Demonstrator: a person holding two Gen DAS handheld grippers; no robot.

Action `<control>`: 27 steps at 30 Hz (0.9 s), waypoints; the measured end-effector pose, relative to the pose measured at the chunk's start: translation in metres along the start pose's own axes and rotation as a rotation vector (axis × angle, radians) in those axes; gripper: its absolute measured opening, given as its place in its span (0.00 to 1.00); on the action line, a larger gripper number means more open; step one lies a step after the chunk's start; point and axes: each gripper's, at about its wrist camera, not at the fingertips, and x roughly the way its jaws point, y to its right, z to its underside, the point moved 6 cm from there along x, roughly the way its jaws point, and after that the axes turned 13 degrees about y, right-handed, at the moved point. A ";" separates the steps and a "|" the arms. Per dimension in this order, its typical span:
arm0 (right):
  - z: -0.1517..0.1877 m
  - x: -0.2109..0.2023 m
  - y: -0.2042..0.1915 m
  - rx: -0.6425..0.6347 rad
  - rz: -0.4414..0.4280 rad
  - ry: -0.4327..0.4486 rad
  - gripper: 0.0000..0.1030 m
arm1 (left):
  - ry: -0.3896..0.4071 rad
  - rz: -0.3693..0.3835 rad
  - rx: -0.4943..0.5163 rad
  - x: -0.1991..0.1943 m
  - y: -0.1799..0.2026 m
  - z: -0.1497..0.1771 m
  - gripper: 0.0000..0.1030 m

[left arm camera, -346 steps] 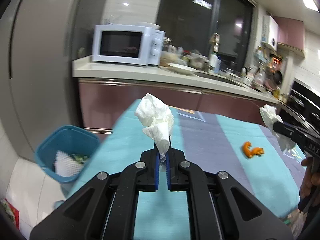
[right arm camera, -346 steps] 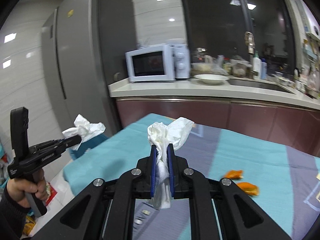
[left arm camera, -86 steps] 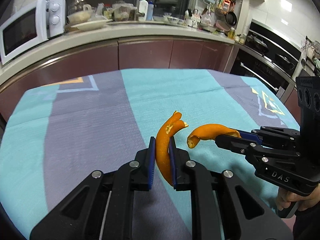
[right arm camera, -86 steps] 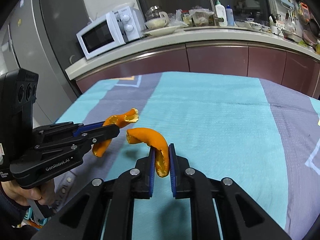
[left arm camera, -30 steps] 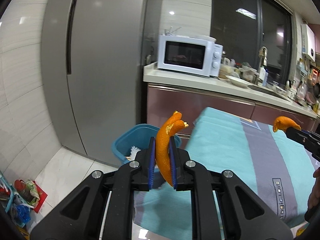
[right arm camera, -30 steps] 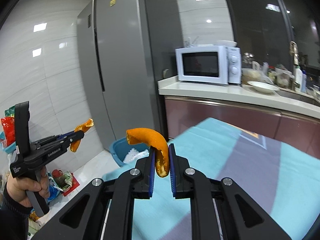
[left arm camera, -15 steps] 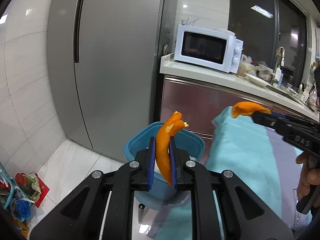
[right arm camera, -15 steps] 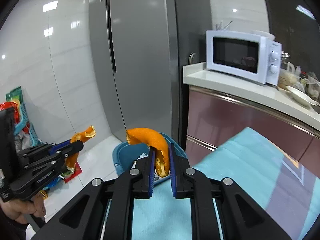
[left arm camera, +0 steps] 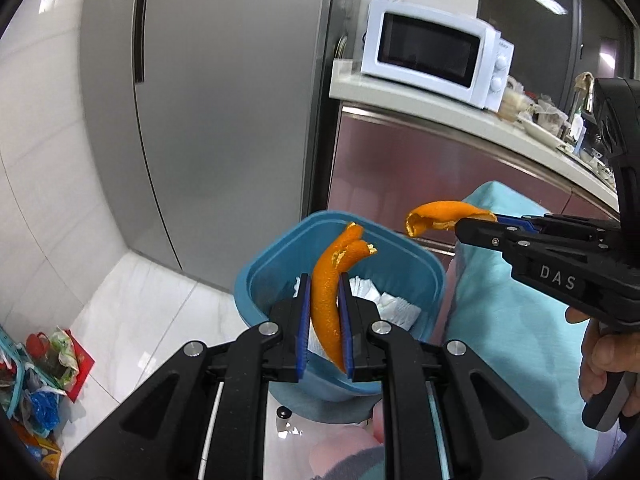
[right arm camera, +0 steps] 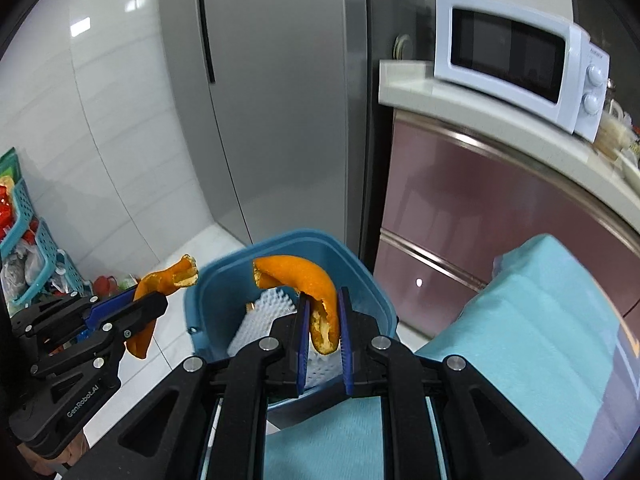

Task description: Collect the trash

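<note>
Two pieces of orange peel, each pinched between closed fingers, held above the blue bin (left arm camera: 424, 272) that stands on the floor at the corner of the teal-covered tabletop (left arm camera: 516, 320). The left gripper (left arm camera: 325, 320) clamps a long forked peel (left arm camera: 330, 280), its tip over the bin's mouth in the left wrist view. The right gripper (right arm camera: 322, 328) clamps a curved peel (right arm camera: 308, 276), likewise over the mouth. White crumpled paper (left arm camera: 384, 300) and a white foam net (right arm camera: 260, 320) already lie inside.

The step in hand appears to be the drop. It would go best with each peel brought well inside the rim before the fingers part, one gripper clear of the other so the falling peels do not strike it.

Surroundings: grey fridge (right arm camera: 280, 100) behind the bin, white microwave (right arm camera: 516, 60) on the counter, a basket of bags (right arm camera: 28, 240) on the floor at left. The cloth edge hanging beside the bin is the nearest obstruction.
</note>
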 end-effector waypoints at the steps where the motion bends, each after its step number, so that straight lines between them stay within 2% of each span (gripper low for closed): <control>1: 0.003 0.006 0.001 0.003 0.002 -0.017 0.12 | -0.010 -0.001 -0.003 0.005 -0.001 0.003 0.13; 9: 0.020 0.049 0.005 0.011 0.013 -0.137 0.12 | -0.097 -0.011 -0.011 0.059 -0.001 0.022 0.13; 16: 0.026 0.065 0.001 0.001 0.012 -0.194 0.15 | -0.142 -0.024 -0.024 0.082 -0.003 0.035 0.14; 17: 0.025 0.065 0.001 0.001 0.014 -0.195 0.18 | -0.144 -0.024 -0.026 0.082 -0.004 0.037 0.16; 18: 0.025 0.066 0.001 0.002 0.014 -0.198 0.27 | -0.149 -0.023 -0.028 0.084 -0.003 0.038 0.23; 19: 0.025 0.067 0.000 0.002 0.015 -0.199 0.30 | -0.151 -0.027 -0.026 0.087 -0.003 0.038 0.30; 20: 0.025 0.067 0.000 0.002 0.016 -0.197 0.30 | -0.150 -0.028 -0.022 0.086 -0.004 0.039 0.38; 23: 0.022 0.063 0.001 0.009 0.015 -0.180 0.30 | -0.133 -0.033 -0.015 0.082 -0.004 0.036 0.45; 27: 0.020 0.053 0.004 0.021 0.018 -0.148 0.30 | -0.094 -0.038 -0.010 0.070 0.000 0.026 0.49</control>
